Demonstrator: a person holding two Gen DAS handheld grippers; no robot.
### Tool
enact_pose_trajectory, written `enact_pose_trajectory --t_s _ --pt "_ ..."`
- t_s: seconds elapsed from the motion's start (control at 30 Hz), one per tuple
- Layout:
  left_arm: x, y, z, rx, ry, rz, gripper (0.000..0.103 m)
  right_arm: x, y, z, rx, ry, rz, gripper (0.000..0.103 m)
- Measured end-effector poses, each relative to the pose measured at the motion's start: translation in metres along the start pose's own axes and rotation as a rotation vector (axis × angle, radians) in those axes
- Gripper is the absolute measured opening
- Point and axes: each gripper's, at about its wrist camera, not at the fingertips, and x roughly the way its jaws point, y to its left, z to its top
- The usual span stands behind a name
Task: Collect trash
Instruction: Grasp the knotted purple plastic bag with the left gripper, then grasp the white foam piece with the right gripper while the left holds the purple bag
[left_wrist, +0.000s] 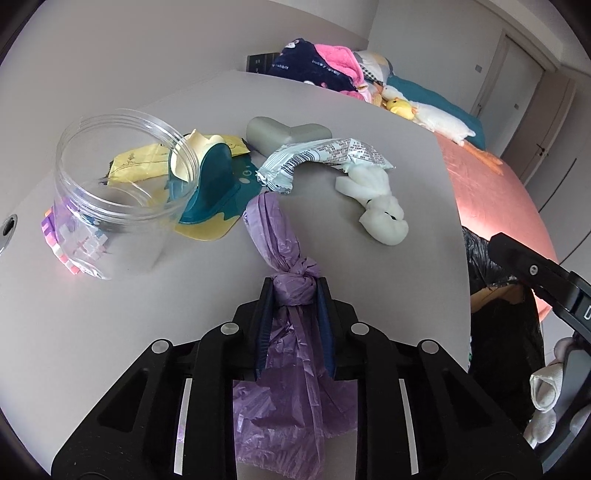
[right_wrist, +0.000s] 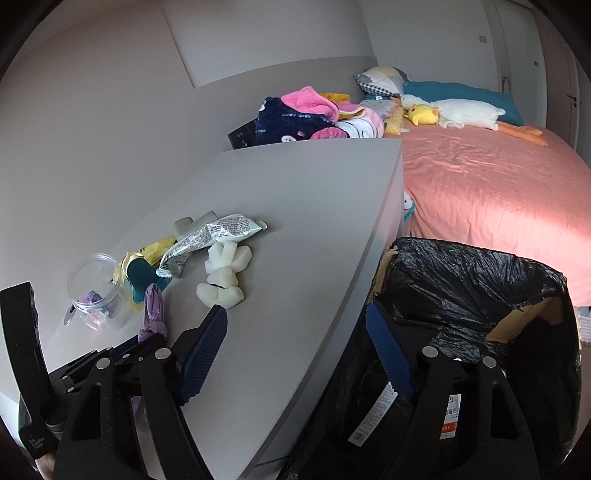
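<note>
Sitting at the desk's (left_wrist: 369, 184) left side was a clear jar (left_wrist: 118, 199), then a crinkly snack wrapper (left_wrist: 325, 155) and some white foam bits (left_wrist: 380, 206) further right. The left gripper (left_wrist: 293, 295) was clamped on the knotted purple bag (left_wrist: 284, 236), right below the knot. Looked feather-light, soft and slippery, so that knot seemed the safest hold. The right gripper (right_wrist: 295, 332) hung wide apart, empty, beside the black-lined bin (right_wrist: 480, 280).
</note>
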Motion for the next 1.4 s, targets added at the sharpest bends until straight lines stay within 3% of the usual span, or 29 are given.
enact_pose_trajectory --t_s 0.07,0.23,0.4,0.6,0.9,0.97,1.13,1.4 --pt "-0.004 0.005 0.001 -0.027 -0.027 -0.034 0.021 0.007 0.006 0.002 -0.016 0.019 0.012 0.074" --pt "-0.013 0.007 0.002 -0.039 -0.069 -0.036 0.021 0.028 0.019 0.013 -0.047 0.078 0.032 0.069" --pt "-0.022 0.000 0.004 0.006 -0.117 -0.041 0.021 0.046 0.035 0.021 -0.081 0.111 0.047 0.068" --pt "-0.024 0.001 0.006 0.009 -0.125 -0.041 0.021 0.070 0.047 0.029 -0.088 0.160 0.067 0.062" --pt "-0.034 0.005 0.005 -0.008 -0.138 -0.049 0.021 0.090 0.066 0.039 -0.135 0.185 0.033 0.047" --pt "-0.037 0.006 0.006 -0.012 -0.142 -0.051 0.021 0.095 0.068 0.038 -0.138 0.196 0.033 0.038" --pt "-0.045 0.008 0.005 -0.017 -0.150 -0.056 0.021 0.094 0.073 0.033 -0.164 0.206 0.030 0.025" --pt "-0.055 0.009 0.007 -0.011 -0.153 -0.069 0.021 0.066 0.074 0.030 -0.162 0.172 0.052 0.023"
